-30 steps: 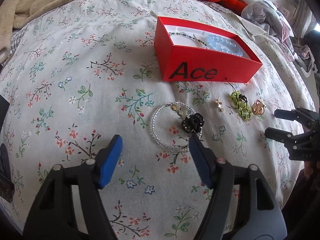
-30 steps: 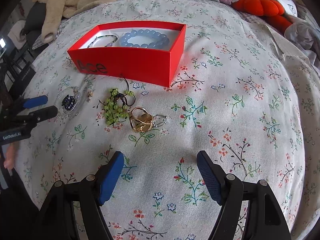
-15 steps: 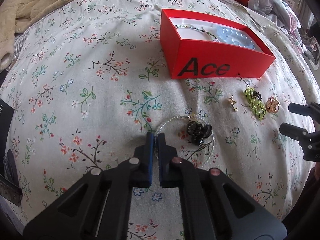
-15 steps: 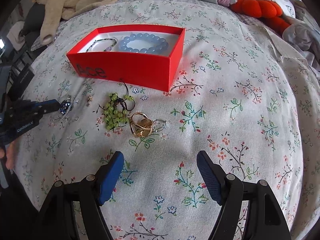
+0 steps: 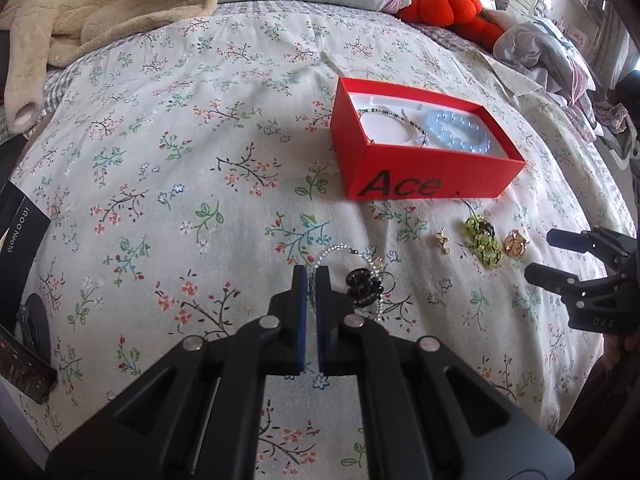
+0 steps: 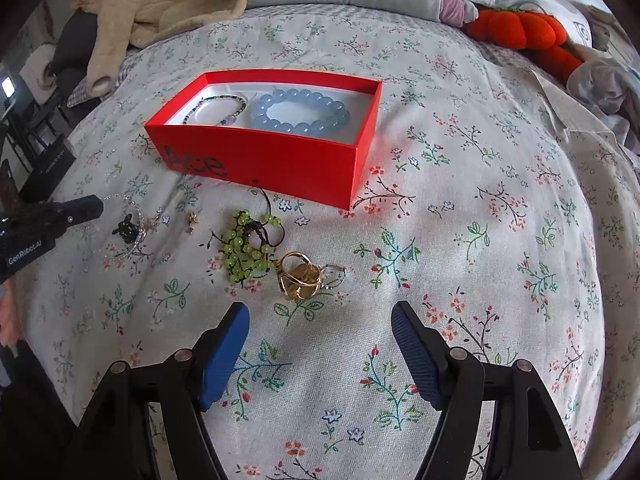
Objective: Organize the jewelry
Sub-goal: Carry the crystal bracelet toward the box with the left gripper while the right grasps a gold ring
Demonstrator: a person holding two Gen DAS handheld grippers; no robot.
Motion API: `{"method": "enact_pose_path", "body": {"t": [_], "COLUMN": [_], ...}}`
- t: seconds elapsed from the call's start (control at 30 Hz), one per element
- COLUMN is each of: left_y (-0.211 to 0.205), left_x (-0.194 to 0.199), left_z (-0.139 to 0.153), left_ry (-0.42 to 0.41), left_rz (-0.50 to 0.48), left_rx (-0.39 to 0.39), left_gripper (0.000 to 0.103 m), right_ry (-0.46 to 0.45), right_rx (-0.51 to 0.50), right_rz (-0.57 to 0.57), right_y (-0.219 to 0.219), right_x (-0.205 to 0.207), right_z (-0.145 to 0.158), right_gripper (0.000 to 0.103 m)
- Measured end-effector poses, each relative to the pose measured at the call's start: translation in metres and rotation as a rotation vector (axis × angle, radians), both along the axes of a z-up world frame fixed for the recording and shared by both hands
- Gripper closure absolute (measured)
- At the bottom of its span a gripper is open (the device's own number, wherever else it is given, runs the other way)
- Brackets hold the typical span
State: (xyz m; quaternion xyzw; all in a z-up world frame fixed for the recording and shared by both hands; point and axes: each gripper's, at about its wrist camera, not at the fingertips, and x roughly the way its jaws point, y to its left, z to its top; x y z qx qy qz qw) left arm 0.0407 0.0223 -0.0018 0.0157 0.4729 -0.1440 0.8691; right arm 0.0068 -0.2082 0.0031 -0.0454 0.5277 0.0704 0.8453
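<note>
A red box [image 5: 424, 178] [image 6: 280, 160] on the floral bedspread holds a blue bead bracelet [image 6: 300, 110] and a thin dark bead bracelet [image 6: 214, 110]. My left gripper [image 5: 311, 276] is shut on a clear bead bracelet [image 5: 340, 249] with a black flower charm [image 5: 362, 286], lifting it just off the bedspread; it also shows in the right wrist view [image 6: 132, 216]. A green bead bracelet [image 6: 244, 248], gold rings [image 6: 300, 276] and a small gold earring [image 6: 193, 218] lie in front of the box. My right gripper [image 6: 320, 332] is open and empty just short of the gold rings.
A beige blanket [image 5: 100, 12] and pillows lie at the far side. An orange plush [image 6: 524, 32] and crumpled clothes [image 5: 540, 52] sit at the far right. Dark boxes [image 5: 20, 240] lie at the bed's left edge.
My left gripper closed on the clear bead bracelet and has raised it slightly. The right gripper stayed open, almost still.
</note>
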Motion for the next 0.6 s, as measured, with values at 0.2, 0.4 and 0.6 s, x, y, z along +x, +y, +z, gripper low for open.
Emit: {"method": "enact_pose_path", "body": {"t": [0.2,0.4,0.6], "left_y": [0.003,0.004,0.002], "left_x": [-0.002,-0.002,-0.002], "left_z": [0.011,0.018,0.022], "left_ry": [-0.024,-0.033,-0.038], "left_rz": [-0.004,-0.004,-0.008], "left_rx": [-0.033,-0.055,-0.075], "left_gripper": [0.098,0.098,0.098], "right_ry": [0.005,0.012,0.025], "right_rx": [0.042,0.047,0.054], "right_rz": [0.029,0.034,0.035], "right_y": [0.006,0.009,0.008], "right_x": [0.008,0.015,0.02], "right_z": [-0.002,-0.006,-0.008], "right_gripper": [0.055,0.072,0.084]}}
